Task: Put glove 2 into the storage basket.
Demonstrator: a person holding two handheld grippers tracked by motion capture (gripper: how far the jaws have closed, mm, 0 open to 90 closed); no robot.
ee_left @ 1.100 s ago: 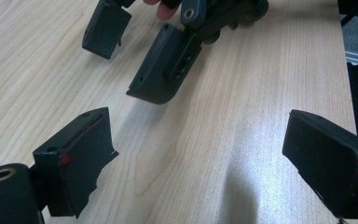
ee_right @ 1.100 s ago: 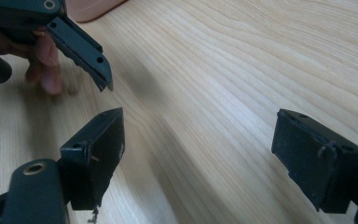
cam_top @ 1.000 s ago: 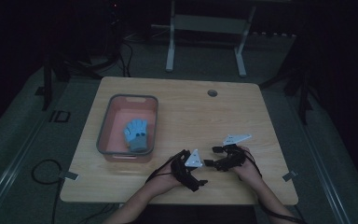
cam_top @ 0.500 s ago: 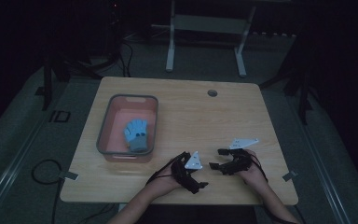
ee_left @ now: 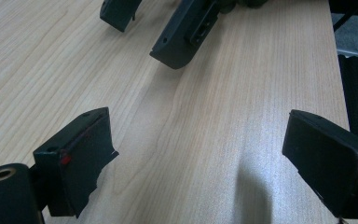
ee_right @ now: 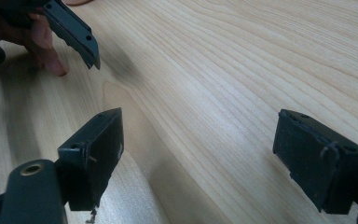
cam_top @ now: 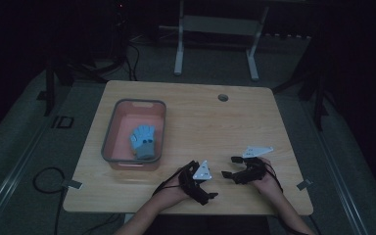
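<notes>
Both claws rest low over the near edge of the wooden surface [cam_top: 196,122], at about 6 o'clock in the high view. The left claw [cam_top: 210,195] sits in the person's left hand [cam_top: 176,188], its grey three-cornered plate [cam_top: 203,171] tilted up on top. In the left gripper view its jaws stand wide apart with bare wood between them and nothing held; the tips of the other claw show at 12 o'clock in that view, close above the wood.

The right claw [cam_top: 229,167] lies just beside it, toward 3 o'clock, held in the right hand [cam_top: 264,177], and points toward 9 o'clock. In the right gripper view its jaws are likewise spread wide over bare wood, gripping nothing, and a jaw of the left claw with fingertips [ee_right: 51,63] pressed on the wood shows at 10 o'clock.

A grey-rimmed pink tub [cam_top: 108,142] stands on the surface at about 10 o'clock from the claws, well apart from them. A light blue glove [cam_top: 143,139] lies inside it, toward the tub's near right corner, fingers pointing away from the person
</notes>
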